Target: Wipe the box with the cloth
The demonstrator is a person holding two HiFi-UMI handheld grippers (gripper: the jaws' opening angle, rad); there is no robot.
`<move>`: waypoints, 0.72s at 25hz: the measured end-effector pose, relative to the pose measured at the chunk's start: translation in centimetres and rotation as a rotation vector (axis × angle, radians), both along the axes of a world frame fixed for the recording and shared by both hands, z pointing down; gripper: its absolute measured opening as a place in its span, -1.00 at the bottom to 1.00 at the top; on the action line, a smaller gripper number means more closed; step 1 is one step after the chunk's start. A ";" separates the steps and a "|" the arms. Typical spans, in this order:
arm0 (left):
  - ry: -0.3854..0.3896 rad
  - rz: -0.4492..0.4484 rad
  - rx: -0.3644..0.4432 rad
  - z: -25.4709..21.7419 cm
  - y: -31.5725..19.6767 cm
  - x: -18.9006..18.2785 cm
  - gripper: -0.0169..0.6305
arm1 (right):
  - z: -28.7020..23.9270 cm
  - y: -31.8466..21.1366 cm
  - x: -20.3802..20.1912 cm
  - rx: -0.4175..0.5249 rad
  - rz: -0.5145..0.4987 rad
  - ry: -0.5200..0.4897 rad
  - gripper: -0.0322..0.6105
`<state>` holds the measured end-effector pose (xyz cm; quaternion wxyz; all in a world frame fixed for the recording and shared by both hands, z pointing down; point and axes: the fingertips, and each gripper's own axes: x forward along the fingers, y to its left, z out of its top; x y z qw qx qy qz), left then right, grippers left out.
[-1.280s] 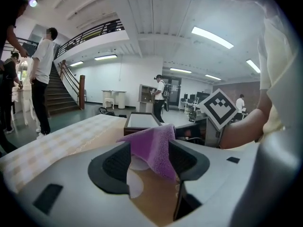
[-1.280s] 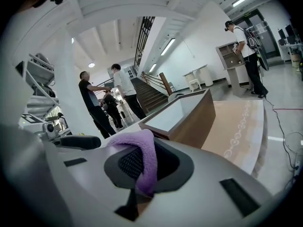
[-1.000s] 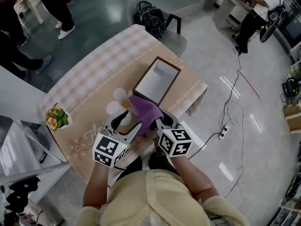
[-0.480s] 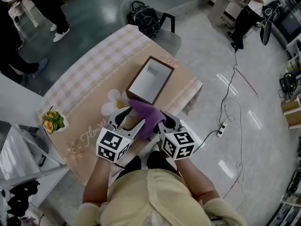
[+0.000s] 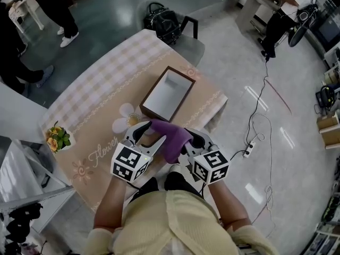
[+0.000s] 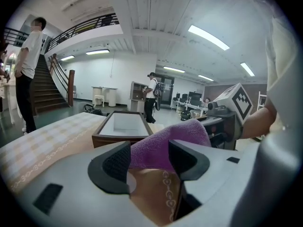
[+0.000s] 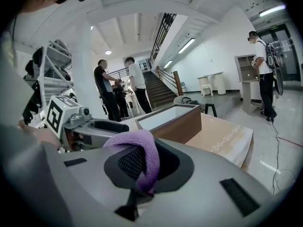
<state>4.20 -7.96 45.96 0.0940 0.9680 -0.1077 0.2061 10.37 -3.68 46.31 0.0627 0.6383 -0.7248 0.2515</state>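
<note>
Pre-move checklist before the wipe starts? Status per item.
1. Right gripper holds the purple cloth: ok, jaws shut on it.
2. Left gripper free: ok, jaws apart, cloth seen through the gap, not clamped.
3. Box ready: ok, open, upright, nothing inside.
4. Cloth on the box: not ok, it is held on the near side of the box, not on it.
5. Box steadied: not ok, neither gripper is on it.
6. Flower pot out of the way: ok, at the table's far left edge.
</note>
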 end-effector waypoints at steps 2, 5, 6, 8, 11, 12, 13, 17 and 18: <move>0.001 -0.001 -0.004 0.1 -0.1 0.2 -0.13 | -0.3 0.3 0.7 -0.001 -0.024 0.001 -0.76; 0.000 -0.008 -0.003 0.2 -0.3 0.3 -0.13 | -1.2 0.7 1.9 0.014 -0.053 -0.015 -0.76; -0.001 -0.012 0.000 0.1 -0.4 0.3 -0.13 | -1.6 0.8 2.4 0.020 -0.060 -0.011 -0.76; -0.005 -0.020 0.007 -0.1 -0.6 0.5 -0.13 | -2.7 0.7 3.8 0.033 -0.065 0.010 -0.76; -0.012 -0.032 0.022 -0.4 -0.8 0.7 -0.13 | -4.5 0.5 6.2 0.068 -0.052 0.041 -0.76; -0.014 -0.036 0.026 -0.5 -0.9 0.8 -0.13 | -5.2 0.4 7.1 0.082 -0.045 0.053 -0.76; -0.017 -0.041 0.030 -0.6 -1.0 0.8 -0.13 | -5.8 0.3 8.1 0.095 -0.038 0.070 -0.76; -0.045 -0.067 0.049 -0.3 -1.2 0.6 -0.13 | -6.7 -0.4 12.5 0.107 -0.018 0.174 -0.76; -0.054 -0.076 0.055 -0.1 -1.2 0.6 -0.13 | -6.5 -0.7 13.7 0.096 -0.014 0.198 -0.76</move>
